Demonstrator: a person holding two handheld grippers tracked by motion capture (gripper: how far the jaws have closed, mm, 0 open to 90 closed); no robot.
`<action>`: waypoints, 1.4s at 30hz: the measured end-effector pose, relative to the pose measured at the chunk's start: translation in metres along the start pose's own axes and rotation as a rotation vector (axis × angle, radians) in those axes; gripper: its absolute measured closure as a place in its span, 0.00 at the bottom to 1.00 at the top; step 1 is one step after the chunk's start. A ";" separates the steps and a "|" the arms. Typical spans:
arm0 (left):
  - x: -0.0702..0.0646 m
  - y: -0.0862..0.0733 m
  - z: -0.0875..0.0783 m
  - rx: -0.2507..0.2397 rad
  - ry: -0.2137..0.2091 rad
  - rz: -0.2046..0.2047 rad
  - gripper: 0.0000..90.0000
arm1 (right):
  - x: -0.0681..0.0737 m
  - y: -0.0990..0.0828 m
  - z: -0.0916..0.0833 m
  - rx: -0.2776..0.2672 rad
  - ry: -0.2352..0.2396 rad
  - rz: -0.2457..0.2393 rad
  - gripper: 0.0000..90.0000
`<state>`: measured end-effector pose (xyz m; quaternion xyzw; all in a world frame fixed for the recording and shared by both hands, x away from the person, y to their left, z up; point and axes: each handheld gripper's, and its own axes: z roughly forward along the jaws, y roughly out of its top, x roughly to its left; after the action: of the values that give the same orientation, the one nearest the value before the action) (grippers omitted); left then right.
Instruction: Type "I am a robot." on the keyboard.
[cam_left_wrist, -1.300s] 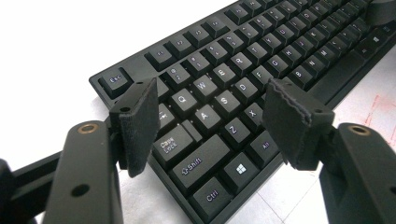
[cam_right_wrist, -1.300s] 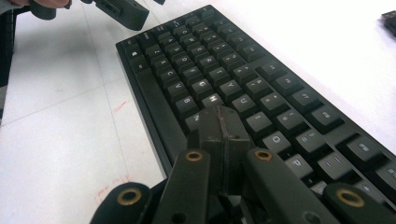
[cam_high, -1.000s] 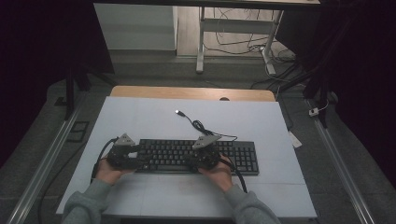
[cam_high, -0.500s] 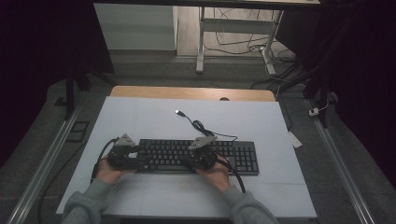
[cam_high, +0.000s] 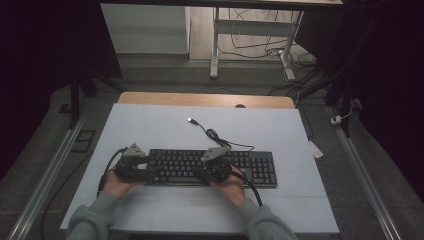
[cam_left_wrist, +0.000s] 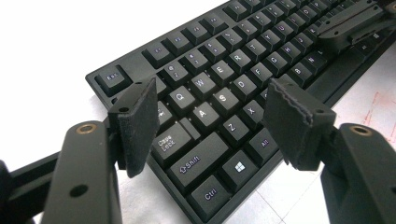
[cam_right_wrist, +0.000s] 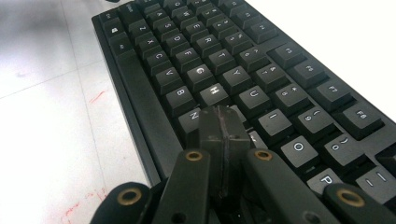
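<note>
Typing seems to be the work in hand: the right gripper (cam_right_wrist: 222, 128) is pressing its jaws flat together, holding nothing, so the paired pads are acting as one blunt fingertip over the keyboard (cam_high: 210, 166), around the J and K keys beside the H key (cam_right_wrist: 214, 93). The left gripper (cam_left_wrist: 215, 121) is hovering with its jaws spread wide and empty above the keyboard's Caps Lock and Shift end, probably waiting its turn. The keyboard, black with pale legends, is lying on the white table (cam_high: 280, 130), its cable (cam_high: 212, 134) snaking away from its far edge.
</note>
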<state>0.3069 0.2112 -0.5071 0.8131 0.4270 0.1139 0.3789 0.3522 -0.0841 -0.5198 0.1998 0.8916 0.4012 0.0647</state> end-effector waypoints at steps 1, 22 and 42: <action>0.000 0.000 0.000 -0.001 0.000 0.000 0.40 | 0.000 0.000 -0.001 -0.012 0.005 0.000 1.00; 0.000 0.000 -0.001 -0.004 0.004 0.001 0.39 | -0.020 -0.018 -0.048 -0.114 -0.097 0.066 0.66; 0.001 0.000 -0.003 -0.017 0.007 -0.003 0.39 | -0.044 -0.062 -0.106 -0.145 -0.217 0.145 0.55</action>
<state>0.3056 0.2136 -0.5051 0.8088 0.4284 0.1199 0.3846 0.3442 -0.2122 -0.4963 0.3005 0.8312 0.4443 0.1460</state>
